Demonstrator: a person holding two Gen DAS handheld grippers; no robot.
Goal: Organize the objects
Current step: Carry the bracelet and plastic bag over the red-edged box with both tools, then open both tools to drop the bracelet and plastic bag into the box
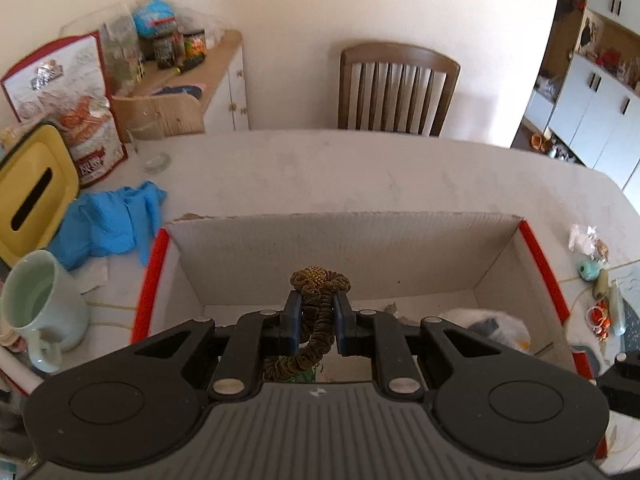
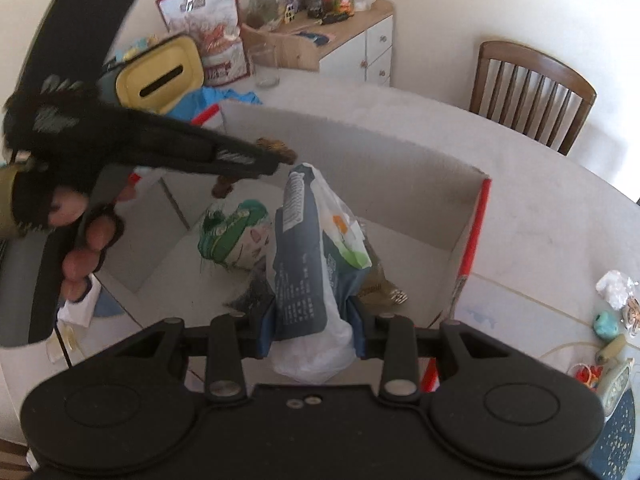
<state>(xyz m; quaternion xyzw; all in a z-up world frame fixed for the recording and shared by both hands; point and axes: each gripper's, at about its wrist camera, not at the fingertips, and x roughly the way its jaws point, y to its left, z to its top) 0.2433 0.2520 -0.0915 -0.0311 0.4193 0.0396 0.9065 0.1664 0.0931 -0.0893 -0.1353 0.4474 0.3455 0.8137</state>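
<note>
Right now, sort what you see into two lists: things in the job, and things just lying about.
In the job:
- left gripper shut on olive scrunchie
- right gripper shut on plastic packet
- cardboard box
- green packet already inside the box

Lying about:
- mint mug
- blue gloves
- yellow tissue box
- chair

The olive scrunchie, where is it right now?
In the left wrist view the olive scrunchie is pinched in the left gripper, hanging over the open cardboard box, with the blue gloves off to the left.
</note>
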